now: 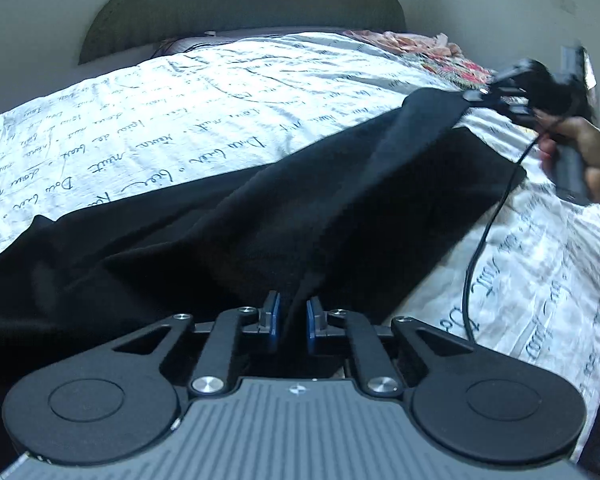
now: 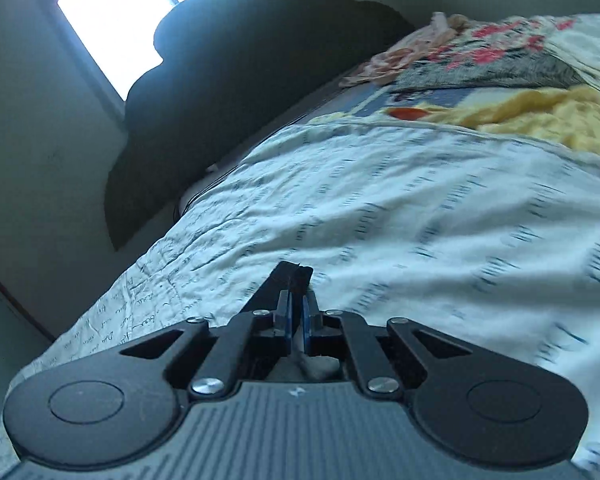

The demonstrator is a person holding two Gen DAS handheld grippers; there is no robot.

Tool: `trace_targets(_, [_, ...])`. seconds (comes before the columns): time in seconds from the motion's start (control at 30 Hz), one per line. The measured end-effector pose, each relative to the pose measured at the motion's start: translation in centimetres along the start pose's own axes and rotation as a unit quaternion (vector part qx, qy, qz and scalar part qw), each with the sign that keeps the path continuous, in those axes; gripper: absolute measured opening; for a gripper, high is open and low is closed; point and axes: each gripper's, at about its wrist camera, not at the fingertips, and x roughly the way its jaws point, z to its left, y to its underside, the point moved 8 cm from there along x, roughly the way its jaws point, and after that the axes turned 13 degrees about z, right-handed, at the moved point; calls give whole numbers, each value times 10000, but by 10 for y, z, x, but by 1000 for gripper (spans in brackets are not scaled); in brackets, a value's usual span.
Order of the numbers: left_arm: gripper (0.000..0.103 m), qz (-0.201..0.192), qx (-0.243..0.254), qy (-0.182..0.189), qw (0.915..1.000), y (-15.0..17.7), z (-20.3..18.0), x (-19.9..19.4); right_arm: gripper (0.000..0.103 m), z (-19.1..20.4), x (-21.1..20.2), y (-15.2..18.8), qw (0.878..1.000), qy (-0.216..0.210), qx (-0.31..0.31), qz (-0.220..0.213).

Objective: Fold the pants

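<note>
In the left wrist view the left gripper sits at the bottom centre of the frame, its blue-padded jaws pinched on a fold of the black pants. The cloth rises out of the jaws and spreads across the middle of the frame, from the lower left edge up toward the upper right. There, blurred, the right gripper holds the far corner of the pants lifted off the bed, so that the fabric hangs in a taut ridge between the two grippers. A person's hand grips that tool's handle at the right edge, and a thin black cable trails down from it across the bedspread. The bedspread is white with dark handwriting print and fills the frame behind the pants. A dark headboard stands against the wall at the top.

In the right wrist view the right gripper's jaws are at the lower centre, closed on a small black edge of the pants that sticks up just past the pads. Beyond lie the blurred bedspread, a yellow cloth and a flowered cloth at the upper right, and a bright window at the upper left.
</note>
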Motion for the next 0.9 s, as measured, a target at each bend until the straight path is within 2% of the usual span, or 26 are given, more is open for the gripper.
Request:
trace_targets(0.07, [17, 85, 8, -78, 9999, 1, -1, 7, 5, -24, -8, 11, 9998, 35, 201, 74])
trace_targets(0.17, [18, 104, 2, -142, 9998, -1, -2, 11, 7, -51, 0, 30, 9974, -18, 595, 407])
trace_targets(0.33, [22, 53, 46, -283, 9996, -3, -4, 13, 10, -59, 15, 46, 9910, -449, 1093, 622])
trace_targets(0.47, [28, -37, 51, -416, 9991, -6, -6, 16, 31, -51, 22, 44, 9875, -806, 1215, 606])
trace_targets(0.57, [28, -56, 4, -483, 9988, -8, -8, 16, 30, -43, 33, 39, 9887, -841, 1110, 563])
trace_targets(0.6, [27, -53, -6, -490, 9988, -9, -8, 16, 16, -41, 37, 37, 9888, -833, 1102, 562])
trace_targets(0.63, [22, -77, -30, -503, 9987, -10, -7, 16, 7, -43, 38, 34, 9894, -799, 1067, 582])
trace_targets(0.7, [19, -147, -142, -545, 9983, -16, -4, 14, 5, -34, 38, 25, 9940, -613, 708, 570])
trace_targets(0.77, [17, -331, -335, -535, 9975, -21, 0, 4, 4, -14, 23, 8, 9986, -445, 63, 290])
trace_targets(0.83, [17, -538, -363, -496, 9967, -24, -1, -9, 4, 7, -5, -5, 9973, -203, -699, -95])
trace_targets(0.9, [17, -633, -135, -395, 9971, -20, -10, -17, 4, 5, -26, -7, 9929, 148, -1154, -232])
